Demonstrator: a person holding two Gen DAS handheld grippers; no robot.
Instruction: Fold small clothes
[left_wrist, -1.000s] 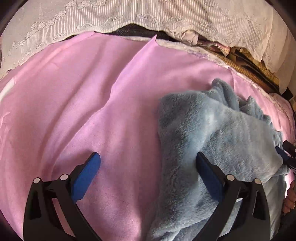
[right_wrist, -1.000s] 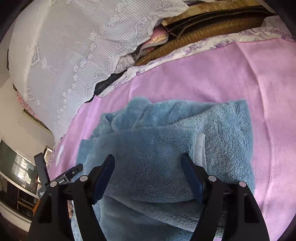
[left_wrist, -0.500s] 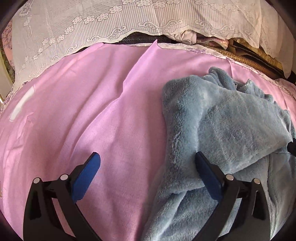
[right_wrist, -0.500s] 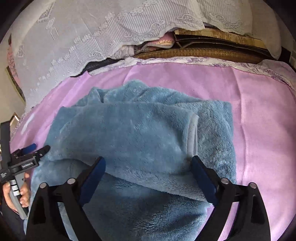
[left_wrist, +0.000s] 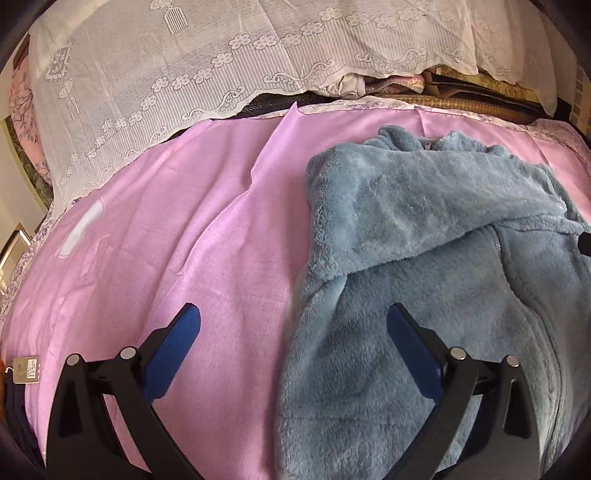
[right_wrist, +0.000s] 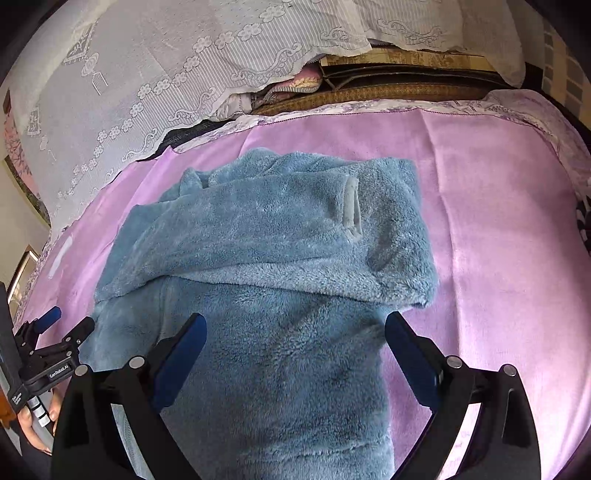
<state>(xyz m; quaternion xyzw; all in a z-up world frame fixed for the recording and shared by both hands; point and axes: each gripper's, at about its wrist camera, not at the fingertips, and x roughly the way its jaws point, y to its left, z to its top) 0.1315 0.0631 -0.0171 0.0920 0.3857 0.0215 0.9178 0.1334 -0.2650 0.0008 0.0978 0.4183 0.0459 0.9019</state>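
While both tools hang over the bed, neither grips anything: the left tool (left_wrist: 291, 332) has its blue pads spread wide, one above bare pink sheet (left_wrist: 166, 240), the other above the left edge of the blue fleece garment (left_wrist: 424, 229), w/ nothing pinched between. Right tool (right_wrist: 295, 339) is likewise released, jaws at full spread, pads above the lower body of the fleece; contact w/ the pile can't be told. Fleece garment lies on the pink sheet, roughly mid-bed in the right wrist view and toward the right side in the left wrist view. Its upper part has a sleeve folded across the chest, pale cuff (right_wrist: 352, 210) facing right, and a thick folded edge runs across the garment just beyond the right tool's pads. A zip seam (left_wrist: 517, 288) runs down the front, seen in the left wrist view. White lace cloth (left_wrist: 221, 74) drapes over stacked bedding at the far edge of the bed. A small paper tag (left_wrist: 26, 369) sits at the sheet's near left edge. From the right wrist view, a hand (right_wrist: 37, 424) holds the left tool's handle at the lower left.
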